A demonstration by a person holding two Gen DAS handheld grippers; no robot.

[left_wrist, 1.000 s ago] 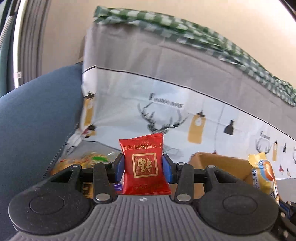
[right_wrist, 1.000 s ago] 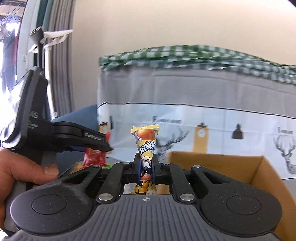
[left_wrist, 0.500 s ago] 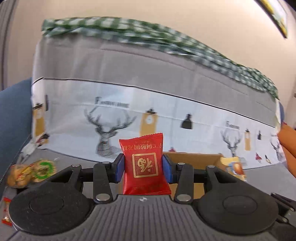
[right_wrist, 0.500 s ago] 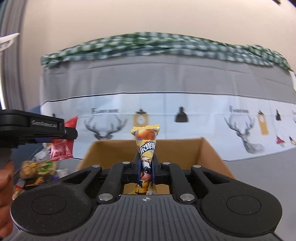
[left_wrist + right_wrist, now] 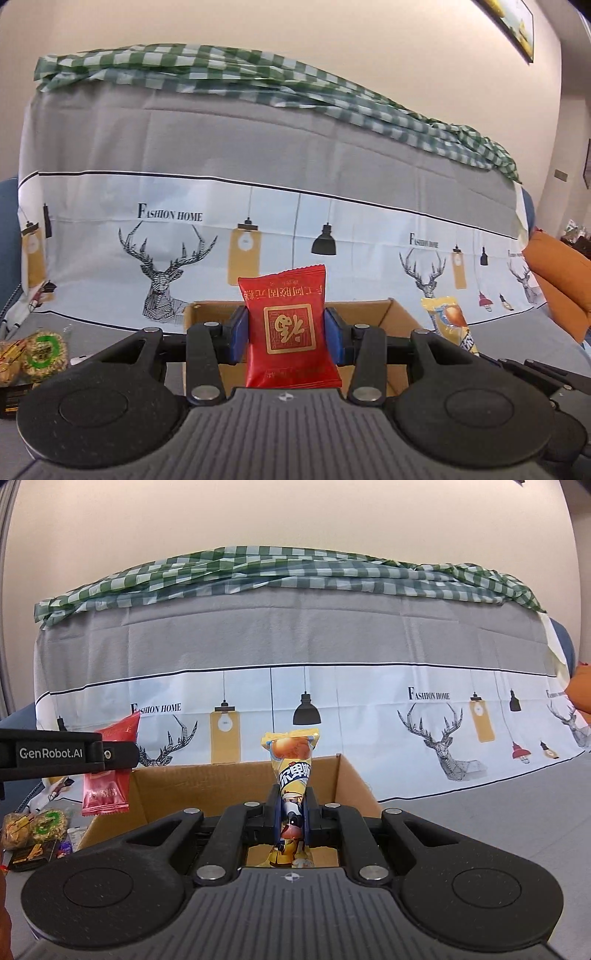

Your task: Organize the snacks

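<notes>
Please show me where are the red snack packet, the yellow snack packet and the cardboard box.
red snack packet (image 5: pixel 289 328), left wrist view, gold square emblem.
yellow snack packet (image 5: pixel 291 771), right wrist view, printed middle.
cardboard box (image 5: pixel 207 786), right wrist view, inner back wall.

The cardboard box (image 5: pixel 236 794) stands open on the sofa seat (image 5: pixel 498 812), in front of the backrest (image 5: pixel 295 635). A folded cloth (image 5: pixel 295 568) lies along the top of the backrest. The left claw (image 5: pixel 284 332) holds a square snack packet (image 5: pixel 290 332) upright above the near edge of the box. The right claw (image 5: pixel 291 814) holds a cone-shaped snack packet (image 5: pixel 291 775) upright over the box opening, right of the square one. A heap of snacks (image 5: pixel 33 830) lies on the seat left of the box. A cushion (image 5: pixel 557 280) sits toward the seat's right end.
</notes>
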